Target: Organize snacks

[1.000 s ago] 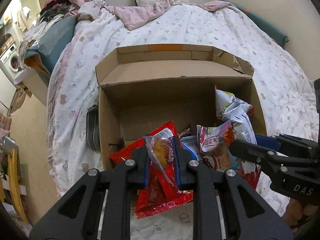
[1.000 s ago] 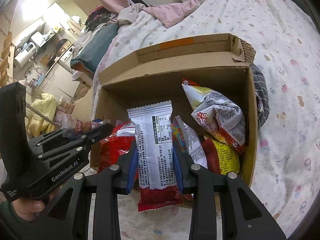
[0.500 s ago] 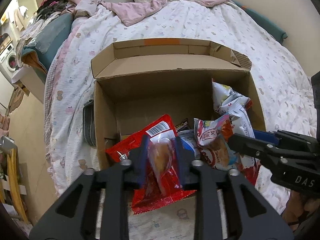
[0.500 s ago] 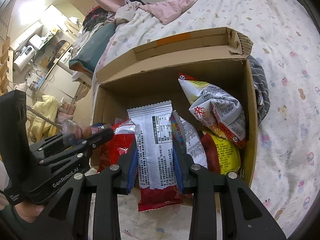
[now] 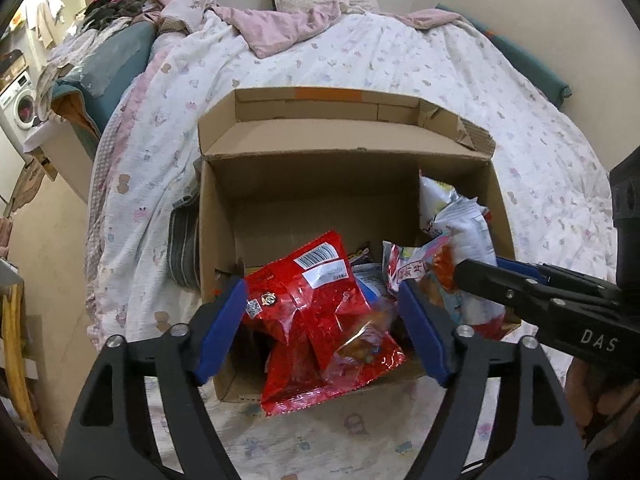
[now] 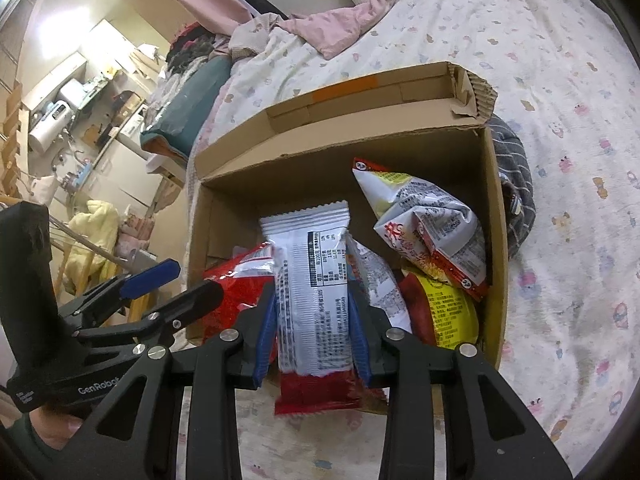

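Clamping a white wrapper (image 6: 316, 296) with a red lower end, the right gripper (image 6: 316, 320) holds it upright, long axis running along the fingers, at the near edge of the cardboard box (image 6: 494, 240). The left gripper (image 5: 320, 320) has just been opening and stands wide; a clear packet (image 5: 362, 340) lies loose between its jaws on a red bag (image 5: 308, 288). Readable: "GenRobot", "DAS".

Left gripper (image 5: 322, 312): my jaws have just been opening; blue pads clear of the clear-wrapped snack (image 5: 366, 340).
Clear-wrapped snack: I see it lying on red packets (image 5: 308, 292).
Box (image 5: 216, 220): cardboard, open, on the bed (image 5: 400, 60).
Right gripper (image 5: 480, 276): at my right edge, over white packets (image 5: 460, 224).
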A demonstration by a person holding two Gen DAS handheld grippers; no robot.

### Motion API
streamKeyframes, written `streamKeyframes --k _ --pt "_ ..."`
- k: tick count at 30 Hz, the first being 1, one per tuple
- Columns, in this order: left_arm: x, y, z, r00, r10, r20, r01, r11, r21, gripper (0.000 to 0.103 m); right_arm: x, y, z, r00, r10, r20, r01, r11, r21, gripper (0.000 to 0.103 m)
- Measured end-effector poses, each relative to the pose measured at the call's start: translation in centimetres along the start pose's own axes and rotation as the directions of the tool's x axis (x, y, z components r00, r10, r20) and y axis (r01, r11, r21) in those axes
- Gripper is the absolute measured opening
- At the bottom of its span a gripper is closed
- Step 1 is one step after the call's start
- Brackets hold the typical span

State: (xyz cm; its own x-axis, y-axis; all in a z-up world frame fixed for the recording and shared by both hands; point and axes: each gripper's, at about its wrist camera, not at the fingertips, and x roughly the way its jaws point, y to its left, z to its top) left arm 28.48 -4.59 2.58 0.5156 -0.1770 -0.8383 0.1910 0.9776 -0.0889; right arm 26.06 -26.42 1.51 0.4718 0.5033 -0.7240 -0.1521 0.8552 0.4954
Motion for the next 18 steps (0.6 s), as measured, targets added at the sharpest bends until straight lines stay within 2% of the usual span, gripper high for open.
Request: streamKeyframes --k 4,6,7,12,13,14,18 --pt "-0.6 0.5 0.1 1.000 -0.010 0.026 0.010 1.000 -0.025 0.081 -0.7 0.6 0.1 0.999 0.019 0.035 -0.019 1.000 -0.021 0.037" --pt "-0.8 0.8 0.0 0.999 -0.011 0.038 0.012 0.999 -0.041 0.085 -1.3 0.6 0.1 0.998 0.021 0.064 -0.020 0.999 -0.025 0.049" --pt "-0.9 1.0 0.0 0.999 -0.007 0.044 0.009 0.999 -0.050 0.085 -1.6 0.6 0.2 0.996 0.028 0.082 -0.027 0.999 -0.020 0.061" --pt "-2.3 1.9 -0.5 0.997 0.028 0.077 -0.020 0.995 -0.101 0.085 -3.2 0.7 -0.2 0.991 0.009 0.132 -0.006 1.000 -0.026 0.063" --pt "-2.7 1.9 -0.8 0.995 0.040 0.086 -0.031 0.994 -0.103 0.085 -3.6 0.9 -0.5 0.990 -0.006 0.140 0.011 0.999 -0.037 0.067" --pt "-3.0 2.0 -1.0 0.994 0.052 0.097 -0.042 0.994 -0.102 0.085 -3.9 1.0 -0.7 0.990 -0.014 0.143 0.020 0.999 -0.041 0.075" --pt "-4.1 1.7 -1.8 0.985 0.113 0.133 -0.105 0.992 -0.066 0.086 -6.1 1.7 -2.0 0.976 -0.058 0.210 0.071 0.996 -0.054 0.087"
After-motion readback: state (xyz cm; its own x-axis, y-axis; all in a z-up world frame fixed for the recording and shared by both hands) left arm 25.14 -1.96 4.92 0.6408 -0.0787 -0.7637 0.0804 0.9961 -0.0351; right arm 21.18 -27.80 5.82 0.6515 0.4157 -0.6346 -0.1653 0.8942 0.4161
